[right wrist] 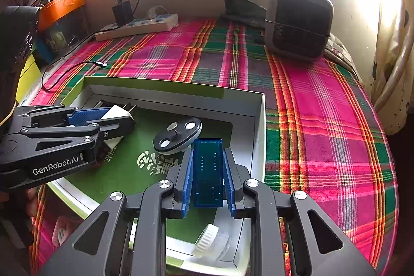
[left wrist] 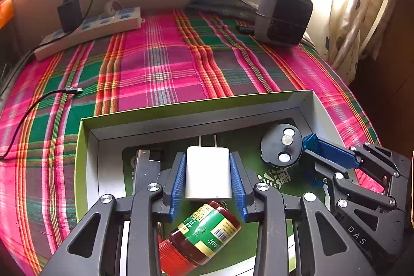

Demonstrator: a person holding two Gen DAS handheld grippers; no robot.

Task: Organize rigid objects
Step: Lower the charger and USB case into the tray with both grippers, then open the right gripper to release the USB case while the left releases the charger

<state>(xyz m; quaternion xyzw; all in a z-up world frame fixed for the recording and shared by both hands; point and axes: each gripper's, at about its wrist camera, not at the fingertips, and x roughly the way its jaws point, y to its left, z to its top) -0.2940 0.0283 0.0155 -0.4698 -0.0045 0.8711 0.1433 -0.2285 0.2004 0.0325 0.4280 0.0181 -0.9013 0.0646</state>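
Holding one charger [left wrist: 208, 173], one blue case [right wrist: 207, 172].

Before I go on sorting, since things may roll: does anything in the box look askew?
Yes: the red jar lies tipped on its side in the box, below the charger the left gripper holds.

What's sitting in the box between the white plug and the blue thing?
A round black disc with three silver spots lies on the green box floor between the white plug and the blue block. The right wrist view shows it best.
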